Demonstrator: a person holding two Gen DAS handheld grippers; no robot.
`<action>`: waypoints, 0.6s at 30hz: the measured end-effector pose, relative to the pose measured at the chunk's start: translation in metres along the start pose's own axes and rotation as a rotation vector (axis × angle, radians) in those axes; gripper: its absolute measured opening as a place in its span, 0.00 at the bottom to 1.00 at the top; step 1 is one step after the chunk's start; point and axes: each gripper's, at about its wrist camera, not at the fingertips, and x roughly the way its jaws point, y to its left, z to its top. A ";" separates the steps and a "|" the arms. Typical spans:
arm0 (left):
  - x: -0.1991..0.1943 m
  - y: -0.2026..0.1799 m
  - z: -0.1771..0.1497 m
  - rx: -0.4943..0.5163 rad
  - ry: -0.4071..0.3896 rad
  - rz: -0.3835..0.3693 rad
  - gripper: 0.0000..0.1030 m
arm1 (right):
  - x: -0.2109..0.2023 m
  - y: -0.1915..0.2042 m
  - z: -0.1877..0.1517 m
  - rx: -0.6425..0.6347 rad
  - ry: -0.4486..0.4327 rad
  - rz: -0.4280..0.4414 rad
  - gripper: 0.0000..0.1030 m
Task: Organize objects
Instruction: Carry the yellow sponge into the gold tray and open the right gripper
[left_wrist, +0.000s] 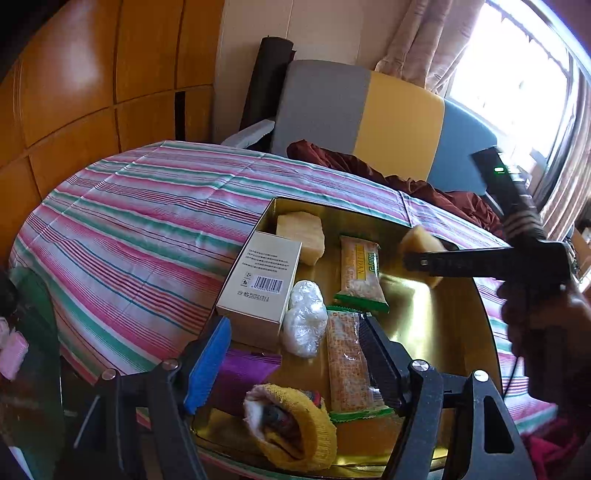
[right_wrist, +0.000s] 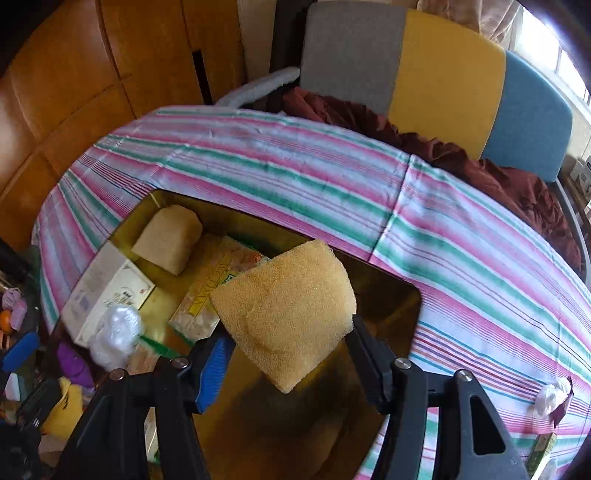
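The right gripper (right_wrist: 286, 349) grips one yellow sponge (right_wrist: 284, 314) above the gold tray (left_wrist: 424, 325). A second sponge (left_wrist: 301, 236) lies in the tray's far corner, with two snack bars (left_wrist: 360, 269), one white box (left_wrist: 260, 284) and one plastic wad (left_wrist: 304, 317). The left gripper (left_wrist: 291, 358) stands open above the tray, holding nothing.

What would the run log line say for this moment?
phase: carrying | right claw: shut on sponge, above tray | left claw: open, empty, over tray | second sponge: in tray

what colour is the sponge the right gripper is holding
Yellowish tan, porous. The sponge in the right gripper shows best in the right wrist view.
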 end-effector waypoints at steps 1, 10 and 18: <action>0.000 0.000 0.000 0.000 0.002 -0.001 0.72 | 0.008 0.001 0.002 0.005 0.016 -0.002 0.62; 0.006 0.001 -0.003 -0.010 0.026 -0.004 0.72 | 0.041 0.006 0.008 0.022 0.074 0.003 0.71; -0.001 -0.006 -0.004 0.007 -0.006 0.022 0.84 | 0.003 0.000 -0.002 0.046 -0.017 0.037 0.79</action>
